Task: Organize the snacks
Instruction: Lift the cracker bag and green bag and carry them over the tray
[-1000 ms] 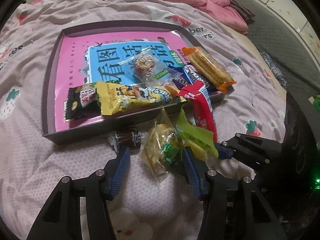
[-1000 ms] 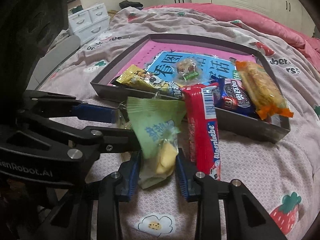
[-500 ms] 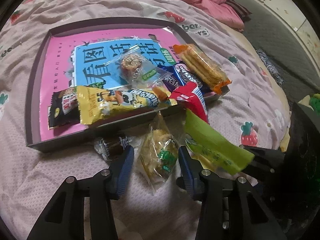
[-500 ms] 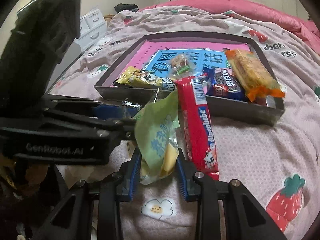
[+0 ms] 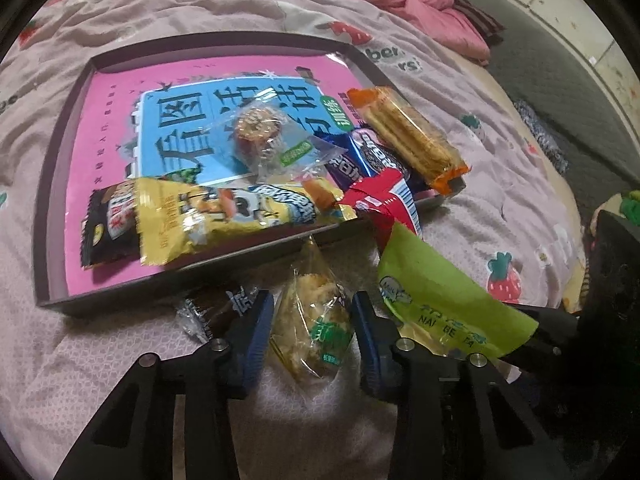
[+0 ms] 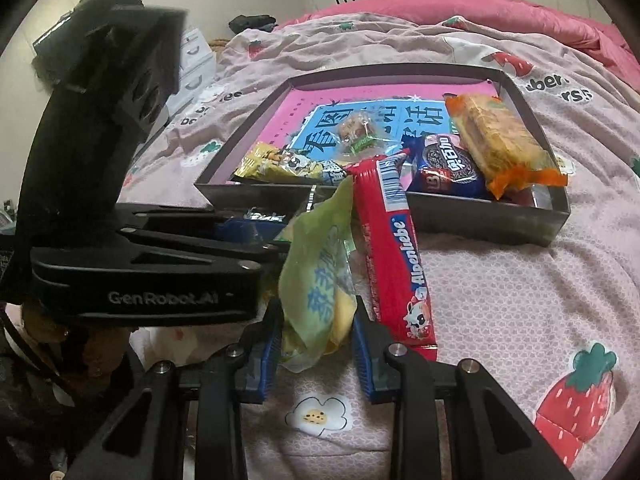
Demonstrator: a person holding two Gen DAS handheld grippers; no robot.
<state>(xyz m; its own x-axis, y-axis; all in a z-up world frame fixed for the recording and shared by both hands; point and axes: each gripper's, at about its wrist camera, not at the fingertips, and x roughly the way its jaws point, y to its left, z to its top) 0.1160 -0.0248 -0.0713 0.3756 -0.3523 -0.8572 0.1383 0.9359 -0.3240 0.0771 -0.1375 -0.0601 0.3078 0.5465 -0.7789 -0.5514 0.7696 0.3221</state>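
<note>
Both claws work just in front of the tray. Left gripper (image 5: 312, 322): jaws closing around a clear crinkly packet of golden pastry (image 5: 316, 320) lying on the pink quilted bedspread (image 5: 80, 360); the blue pads flank it but do not visibly press yet, so it is judged not yet gripped. Right gripper (image 6: 314, 344): clenched on a pale green plastic pouch with a yellow snack inside (image 6: 320, 280), raised clear of the quilt, presumably for transfer. Beside it, a long red Alpenliebe candy stick (image 6: 396, 248) leans over the near wall of the shallow dark rectangular tray (image 6: 480, 216). Inside lie a yellow bag (image 5: 224, 216), a dark cookie pack (image 6: 444, 168) and an orange cracker sleeve (image 6: 500, 144), already gathered.
</note>
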